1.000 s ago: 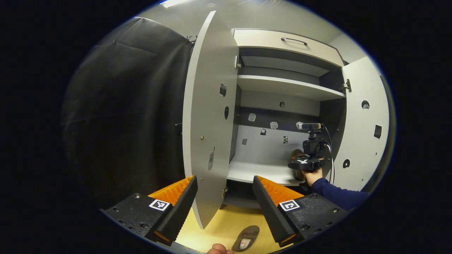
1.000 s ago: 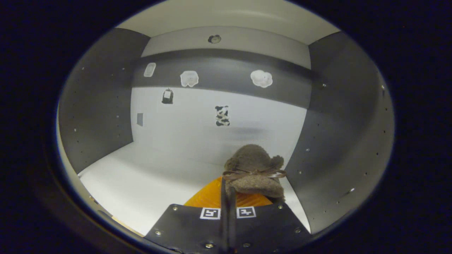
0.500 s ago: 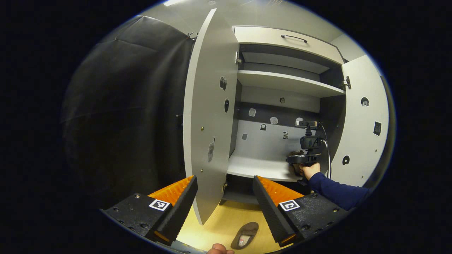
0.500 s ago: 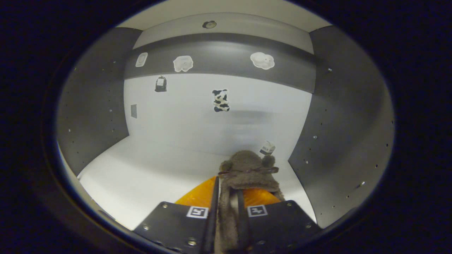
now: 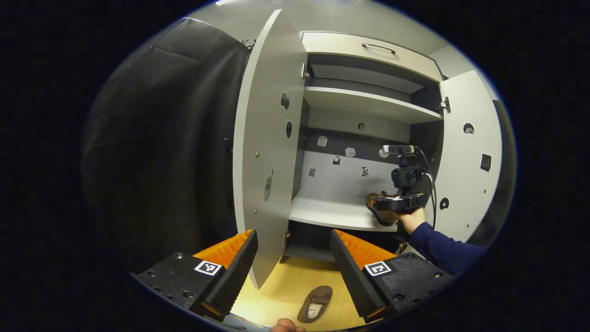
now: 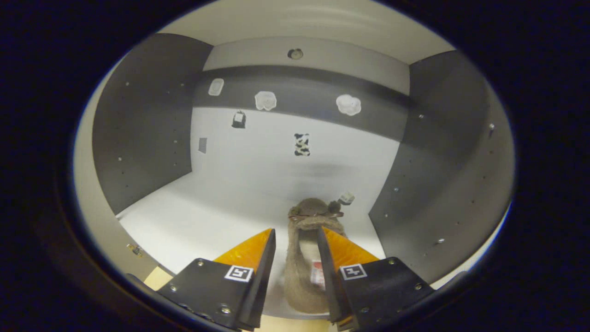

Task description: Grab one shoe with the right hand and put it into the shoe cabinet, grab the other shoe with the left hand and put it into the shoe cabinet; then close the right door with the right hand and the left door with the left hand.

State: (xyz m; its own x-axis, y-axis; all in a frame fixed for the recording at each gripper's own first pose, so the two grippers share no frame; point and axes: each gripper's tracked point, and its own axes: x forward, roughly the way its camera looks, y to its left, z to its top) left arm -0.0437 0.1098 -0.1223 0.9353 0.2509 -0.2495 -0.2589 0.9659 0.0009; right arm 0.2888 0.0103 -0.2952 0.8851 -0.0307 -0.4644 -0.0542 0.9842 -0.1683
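Released since a second ago, brown shoe lies on cabinet shelf between right gripper jaws now apart; back straight out; left gripper jaws apart, idle.

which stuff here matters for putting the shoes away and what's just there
Part of the job:
- shoe on the shelf, between the open fingers of the right tool
- shoe on the floor
- left tool, open
- cabinet shelf
- left door, open
- right door, open

Just there:
- stickers on the back wall
- top drawer
- black cloth
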